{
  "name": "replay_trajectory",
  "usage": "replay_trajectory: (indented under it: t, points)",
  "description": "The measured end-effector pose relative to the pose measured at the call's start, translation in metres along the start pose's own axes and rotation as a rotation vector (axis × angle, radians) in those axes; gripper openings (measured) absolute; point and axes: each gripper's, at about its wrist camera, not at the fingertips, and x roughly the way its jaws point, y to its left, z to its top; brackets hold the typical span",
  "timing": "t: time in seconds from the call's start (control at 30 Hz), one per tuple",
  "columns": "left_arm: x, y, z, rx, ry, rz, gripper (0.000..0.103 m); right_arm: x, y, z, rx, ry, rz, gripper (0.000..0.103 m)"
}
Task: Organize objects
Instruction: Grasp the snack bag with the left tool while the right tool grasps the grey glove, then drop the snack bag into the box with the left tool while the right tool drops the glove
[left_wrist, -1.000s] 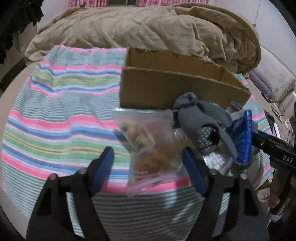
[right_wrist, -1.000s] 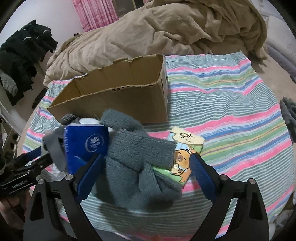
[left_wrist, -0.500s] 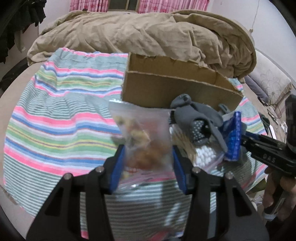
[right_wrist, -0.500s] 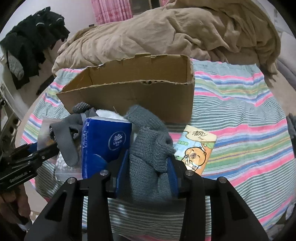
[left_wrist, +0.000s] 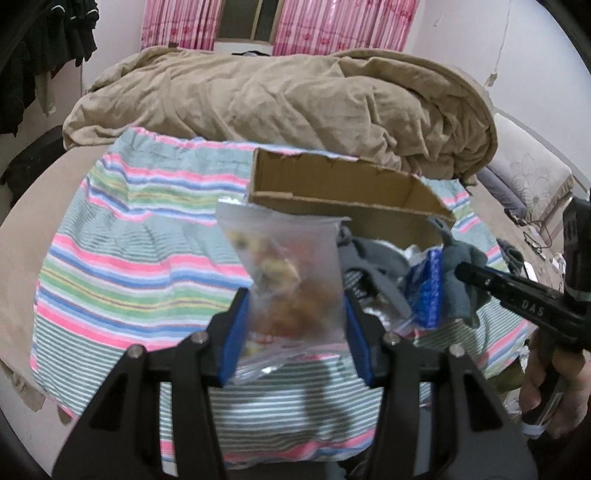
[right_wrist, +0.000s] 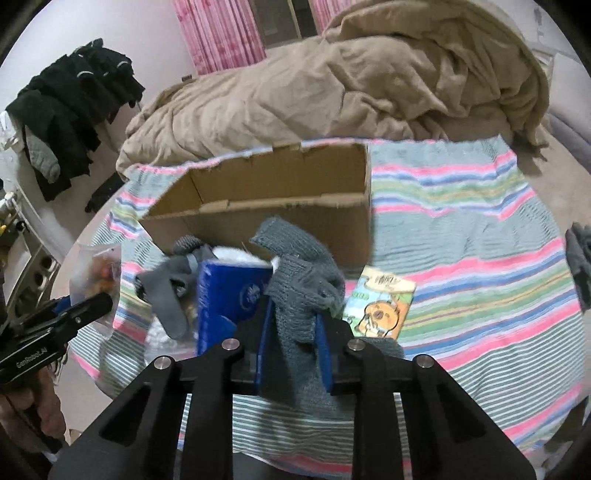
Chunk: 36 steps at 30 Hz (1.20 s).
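Observation:
My left gripper (left_wrist: 293, 332) is shut on a clear plastic snack bag (left_wrist: 291, 280) and holds it lifted in front of the open cardboard box (left_wrist: 332, 184). My right gripper (right_wrist: 293, 347) is shut on a grey knitted glove (right_wrist: 303, 291) and holds it raised above the striped cloth (right_wrist: 461, 258), just before the box (right_wrist: 266, 192). A blue tissue pack (right_wrist: 229, 295), a grey sock (right_wrist: 166, 291) and a yellow cartoon tissue pack (right_wrist: 380, 306) lie by the box. The bag also shows at the left of the right wrist view (right_wrist: 98, 273).
A tan duvet (left_wrist: 288, 96) is heaped behind the box. Dark clothes (right_wrist: 70, 107) hang at the left wall. Another dark garment (right_wrist: 580, 258) lies at the right edge of the cloth. A white cotton-filled bag (right_wrist: 162, 332) lies under the sock.
Both grippers closed from open: the left on the snack bag, the right on the grey glove. Both then lifted their loads up toward the box.

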Motion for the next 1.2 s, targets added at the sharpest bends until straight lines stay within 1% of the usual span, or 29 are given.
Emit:
replay_trajectory:
  t: [0.17, 0.3, 0.47, 0.6, 0.83, 0.9, 1.03, 1.13, 1.2]
  points:
    - [-0.007, -0.004, 0.014, 0.008, -0.022, -0.005, 0.050, -0.024, 0.001, 0.016, -0.006, -0.051, -0.003, 0.023]
    - [-0.009, -0.007, 0.034, 0.021, -0.050, -0.009, 0.050, -0.035, 0.005, 0.038, -0.029, -0.091, -0.001, 0.024]
    - [-0.004, -0.015, 0.063, 0.060, -0.089, -0.031, 0.050, -0.035, 0.009, 0.065, -0.064, -0.131, -0.009, 0.024]
    - [0.014, -0.021, 0.087, 0.088, -0.098, -0.053, 0.050, -0.023, 0.007, 0.088, -0.073, -0.139, -0.016, 0.024]
    - [0.065, -0.011, 0.116, 0.106, -0.070, -0.053, 0.050, 0.017, 0.004, 0.109, -0.092, -0.104, -0.034, 0.024]
    - [0.086, -0.007, 0.122, 0.114, -0.048, -0.048, 0.050, 0.031, 0.002, 0.112, -0.092, -0.087, -0.037, 0.024]
    - [0.119, -0.004, 0.123, 0.122, 0.016, -0.061, 0.050, 0.058, -0.004, 0.114, -0.086, -0.050, -0.050, 0.024]
    - [0.134, -0.004, 0.117, 0.133, 0.059, -0.063, 0.051, 0.079, -0.009, 0.109, -0.070, -0.010, -0.052, 0.024]
    - [0.142, -0.003, 0.112, 0.140, 0.082, -0.048, 0.051, 0.088, -0.011, 0.104, -0.065, 0.007, -0.055, 0.024]
